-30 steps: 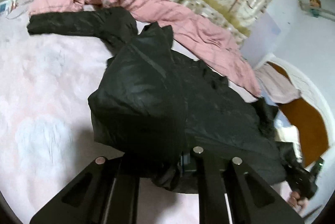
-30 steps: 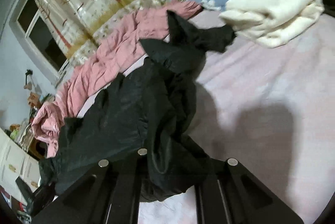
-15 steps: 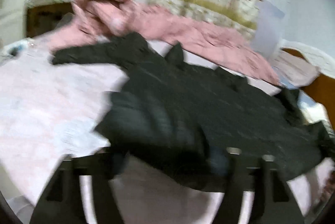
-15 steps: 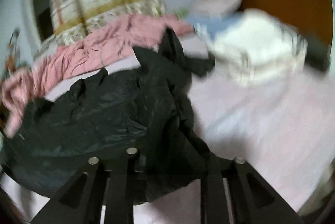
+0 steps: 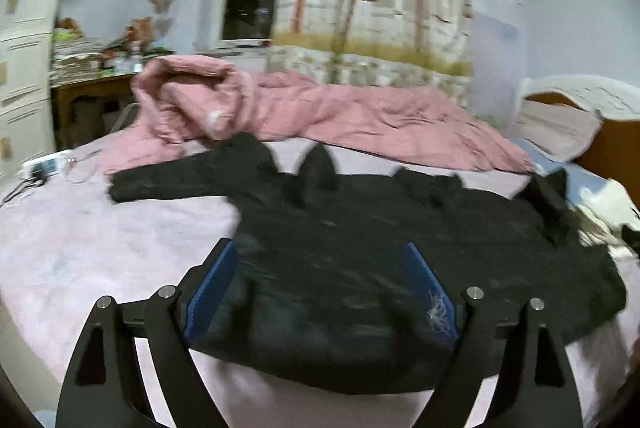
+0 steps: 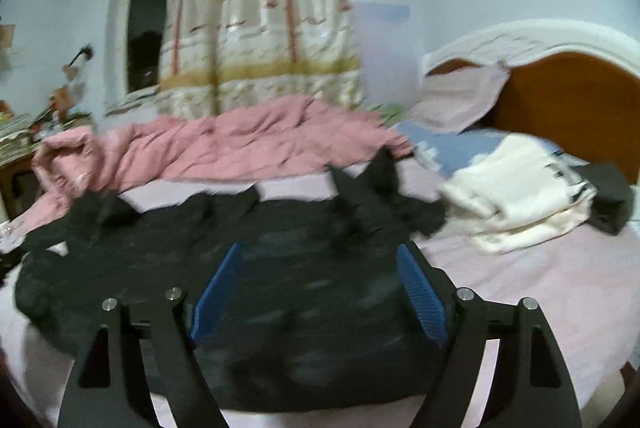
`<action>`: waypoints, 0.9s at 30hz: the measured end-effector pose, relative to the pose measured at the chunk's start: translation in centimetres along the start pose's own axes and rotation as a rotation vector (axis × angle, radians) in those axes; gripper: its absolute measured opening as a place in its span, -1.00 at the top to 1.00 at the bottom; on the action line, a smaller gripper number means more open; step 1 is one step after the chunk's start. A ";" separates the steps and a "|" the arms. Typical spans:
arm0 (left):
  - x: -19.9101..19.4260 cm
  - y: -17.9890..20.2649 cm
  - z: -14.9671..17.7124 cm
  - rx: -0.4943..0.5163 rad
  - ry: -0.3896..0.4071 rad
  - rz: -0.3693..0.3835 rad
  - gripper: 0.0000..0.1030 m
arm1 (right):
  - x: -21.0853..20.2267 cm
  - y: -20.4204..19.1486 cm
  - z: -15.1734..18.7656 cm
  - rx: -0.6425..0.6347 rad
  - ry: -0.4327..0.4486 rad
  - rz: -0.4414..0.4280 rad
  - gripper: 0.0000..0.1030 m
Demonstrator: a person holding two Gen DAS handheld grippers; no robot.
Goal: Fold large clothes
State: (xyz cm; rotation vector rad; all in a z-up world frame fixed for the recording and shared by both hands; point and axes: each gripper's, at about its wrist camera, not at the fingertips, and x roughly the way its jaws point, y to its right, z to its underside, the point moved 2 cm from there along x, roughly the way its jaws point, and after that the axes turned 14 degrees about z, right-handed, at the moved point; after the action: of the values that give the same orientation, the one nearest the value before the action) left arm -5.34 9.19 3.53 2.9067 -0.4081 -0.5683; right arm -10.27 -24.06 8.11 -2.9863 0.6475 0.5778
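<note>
On pink bed (image 5: 100,256): 1 black jacket (image 5: 380,248), 1 pink quilt (image 5: 320,116), 1 white garment (image 6: 516,192).

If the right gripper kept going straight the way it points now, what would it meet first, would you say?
Probably the crumpled black jacket lying on the bed; the open right gripper points slightly down at it. Depth is uncertain.

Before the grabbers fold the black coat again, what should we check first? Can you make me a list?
1. Left gripper open, its jaws having just opened: ok.
2. Right gripper open, jaws likewise just opened: ok.
3. Black coat released and lying on the bed: ok.
4. Coat lying flat and smooth: not ok, its far edge sticks up in peaks.
5. Pink coat clear of the black one: cannot tell, they look close near the sleeve.
6. White garment out of the way: ok.
</note>
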 end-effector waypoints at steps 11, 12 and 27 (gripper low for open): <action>3.6 8.9 -1.3 0.188 -0.010 0.147 -0.62 | 3.3 -4.1 2.6 -0.002 -0.181 -0.138 -0.58; 4.2 9.2 -1.0 0.177 -0.020 0.158 -0.62 | 3.6 -4.1 2.7 -0.004 -0.187 -0.130 -0.58; 11.5 8.8 5.2 0.163 -0.325 0.073 -0.50 | 8.3 -7.5 6.1 -0.198 -0.324 -0.007 -0.58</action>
State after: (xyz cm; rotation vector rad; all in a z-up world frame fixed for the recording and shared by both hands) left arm 0.81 -3.04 -3.48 2.9374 -0.6247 -1.0469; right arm -2.38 -19.87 -0.91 -2.9595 0.5832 1.1566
